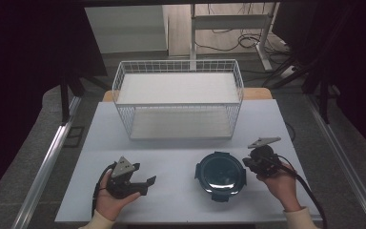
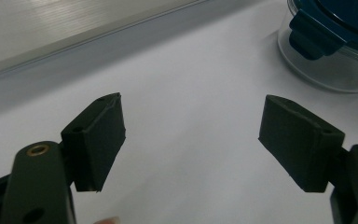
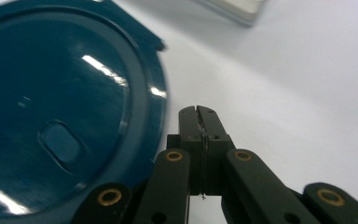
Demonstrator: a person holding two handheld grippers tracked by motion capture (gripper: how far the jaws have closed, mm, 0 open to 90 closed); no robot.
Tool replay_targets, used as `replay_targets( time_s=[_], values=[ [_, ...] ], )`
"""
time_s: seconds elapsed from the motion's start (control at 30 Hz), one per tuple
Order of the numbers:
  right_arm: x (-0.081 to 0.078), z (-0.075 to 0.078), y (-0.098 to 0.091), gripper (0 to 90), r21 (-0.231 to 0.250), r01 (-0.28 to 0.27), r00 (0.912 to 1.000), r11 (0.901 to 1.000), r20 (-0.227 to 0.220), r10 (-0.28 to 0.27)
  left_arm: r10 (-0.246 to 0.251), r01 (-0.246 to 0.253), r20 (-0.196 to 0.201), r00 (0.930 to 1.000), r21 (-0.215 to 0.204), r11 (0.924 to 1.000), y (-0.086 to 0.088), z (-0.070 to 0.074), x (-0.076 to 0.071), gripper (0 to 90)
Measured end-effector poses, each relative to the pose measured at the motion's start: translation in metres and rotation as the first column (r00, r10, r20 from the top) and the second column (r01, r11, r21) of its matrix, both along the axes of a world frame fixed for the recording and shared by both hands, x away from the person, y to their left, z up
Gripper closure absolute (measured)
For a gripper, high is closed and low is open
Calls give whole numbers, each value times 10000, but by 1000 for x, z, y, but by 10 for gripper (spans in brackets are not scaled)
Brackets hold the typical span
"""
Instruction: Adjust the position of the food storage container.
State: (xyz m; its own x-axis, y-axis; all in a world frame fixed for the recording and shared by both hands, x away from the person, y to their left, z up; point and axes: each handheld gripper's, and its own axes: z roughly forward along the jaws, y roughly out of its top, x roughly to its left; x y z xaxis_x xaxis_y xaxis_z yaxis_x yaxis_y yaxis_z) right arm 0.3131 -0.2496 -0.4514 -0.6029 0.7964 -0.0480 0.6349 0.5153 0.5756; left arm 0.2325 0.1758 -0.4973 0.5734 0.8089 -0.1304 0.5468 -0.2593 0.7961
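A round clear container with a dark blue clip-on lid (image 1: 220, 174) sits on the white table near the front, right of centre. My left gripper (image 1: 143, 183) rests low at the front left, held in a hand, its jaws spread wide and empty; in the left gripper view (image 2: 191, 140) the container (image 2: 331, 42) lies ahead to the right, apart from the pads. My right gripper (image 1: 249, 164) is held just right of the container. In the right gripper view its jaws (image 3: 198, 114) are pressed together beside the lid's (image 3: 65, 107) rim, holding nothing.
A white wire basket rack (image 1: 178, 98) with two shelves stands at the back middle of the table (image 1: 181, 157). Its base edge (image 2: 74, 32) runs across the left gripper view. Cables trail from both grippers toward the front edge. Floor rails flank the table.
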Motion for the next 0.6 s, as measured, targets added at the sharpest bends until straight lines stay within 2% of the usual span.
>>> replay_targets(
  time_s=[0.03, 0.1, 0.23, 0.33, 0.37, 0.43, 0.53, 0.6],
  values=[
    [-5, 1, -8, 900, 308, 115, 9999, 9995, -83, -113, 4, -4, -14, 10000, -3, 10000, 0, 0, 0, 221],
    [-8, 0, -11, 900, 381, 231, 9996, 9990, -147, -225, -10, 10, -25, 10000, -10, 10000, 0, -1, 0, 221],
    [-20, -12, -25, 900, 219, 890, 9953, 9958, -390, -881, 16, -16, -16, 10000, -32, 10000, -1, 0, -1, 221],
    [-29, -24, -31, 900, 941, 1119, 9902, 9893, -948, -1030, -15, 15, -24, 10000, -32, 10000, -1, -1, 0, 221],
    [-33, -31, -28, 900, 842, 1097, 9895, 9904, -1037, -1008, -19, 19, -19, 10000, -33, 10000, -1, -1, -1, 220],
    [-34, -32, -24, 900, 732, 1025, 9900, 9920, -1051, -945, -7, 7, -2, 10000, -13, 10000, -1, 0, -1, 219],
    [-36, -34, -12, 900, 516, 688, 9935, 9963, -941, -637, -13, 13, 24, 10000, -7, 10000, -2, 0, -2, 219],
    [-36, -34, -8, 900, 173, 687, 9949, 9975, -751, -672, -11, 11, 33, 10000, -29, 10000, -2, 1, -2, 219]
  ],
)
